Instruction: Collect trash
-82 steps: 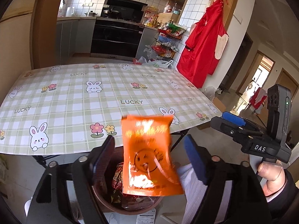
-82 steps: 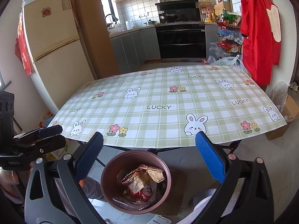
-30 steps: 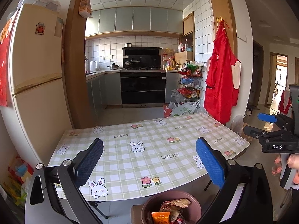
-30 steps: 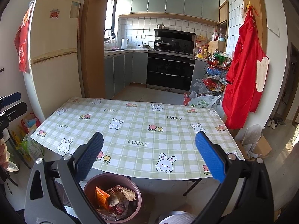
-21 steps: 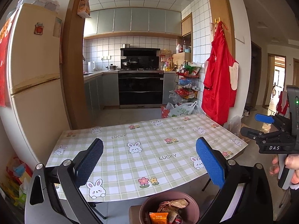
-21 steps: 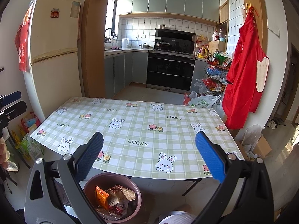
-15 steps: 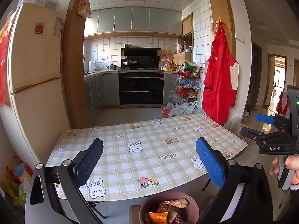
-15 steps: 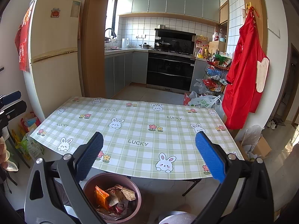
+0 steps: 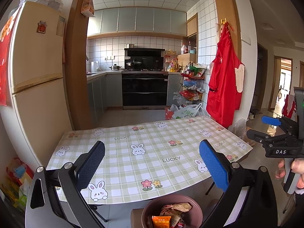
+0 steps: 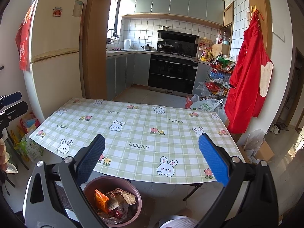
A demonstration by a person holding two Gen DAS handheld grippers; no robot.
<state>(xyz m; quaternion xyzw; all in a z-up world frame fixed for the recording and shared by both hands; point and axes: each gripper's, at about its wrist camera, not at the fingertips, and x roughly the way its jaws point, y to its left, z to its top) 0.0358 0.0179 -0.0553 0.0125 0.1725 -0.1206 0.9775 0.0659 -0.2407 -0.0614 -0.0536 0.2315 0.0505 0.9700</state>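
Observation:
A brown round trash bin (image 9: 191,210) stands on the floor at the near edge of the table, and it also shows in the right wrist view (image 10: 114,185). Crumpled wrappers and an orange snack packet (image 9: 161,221) lie in it; the packet shows too in the right wrist view (image 10: 100,200). My left gripper (image 9: 152,163) is open and empty above the bin. My right gripper (image 10: 152,161) is open and empty, also above the bin. The right gripper appears at the right of the left wrist view (image 9: 275,142); the left gripper's fingers (image 10: 11,102) show at the left edge of the right wrist view.
A table (image 10: 133,129) with a green checked bunny cloth fills the middle ground. A fridge (image 10: 55,60) stands at left with bags on the floor beside it. A red apron (image 10: 248,79) hangs at right, beside a wire rack and plastic bags. Kitchen counters are behind.
The orange packet that was between my left fingers now lies in the bin. Both grippers have risen and tilted up. Over the last second almost nothing has moved.

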